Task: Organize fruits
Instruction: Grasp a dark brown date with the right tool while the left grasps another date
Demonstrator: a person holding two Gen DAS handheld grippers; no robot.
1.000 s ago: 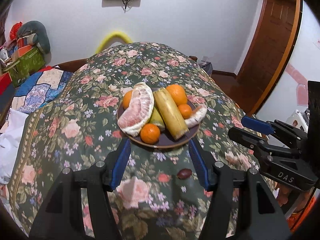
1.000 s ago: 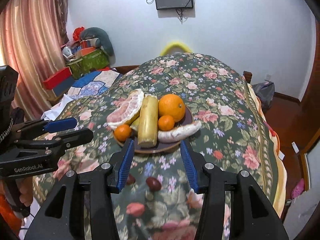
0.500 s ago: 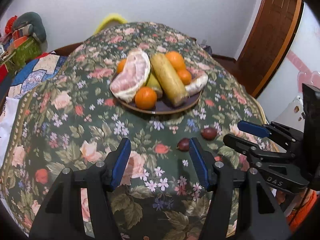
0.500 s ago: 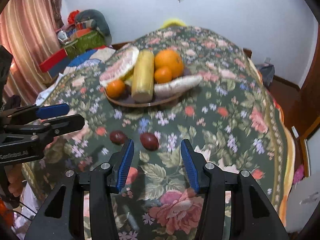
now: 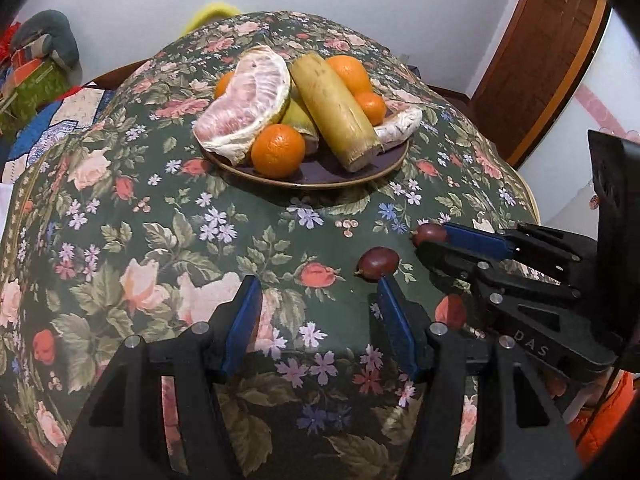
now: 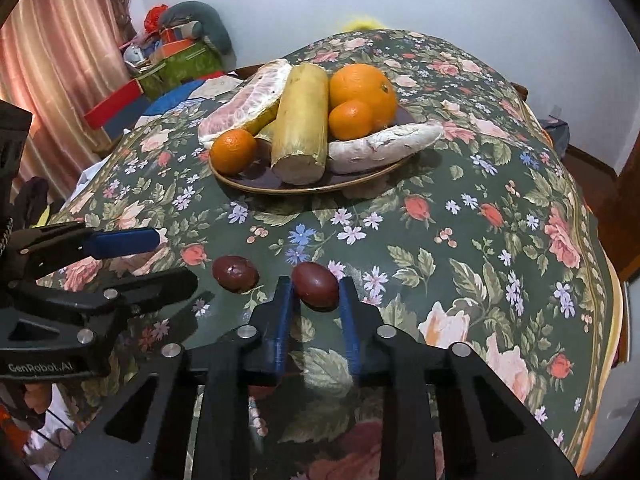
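Straddling the nearer dark fruit (image 6: 315, 286), the right gripper (image 6: 316, 300) had its jaws narrowed, one each side, contact not certain, prob. lined up to lift it toward the plate (image 6: 320, 188) at 12 o'clock. A second dark fruit (image 6: 235, 273) sat just beside, at 9 o'clock of the first. The left gripper (image 5: 316, 312) gaped wide, nothing in it, w/ that second fruit near its right tip at 1 o'clock. Only the right wrist view showed the blue pads (image 6: 285, 300) flanking the fruit; the left view hid most of it behind the right claw.
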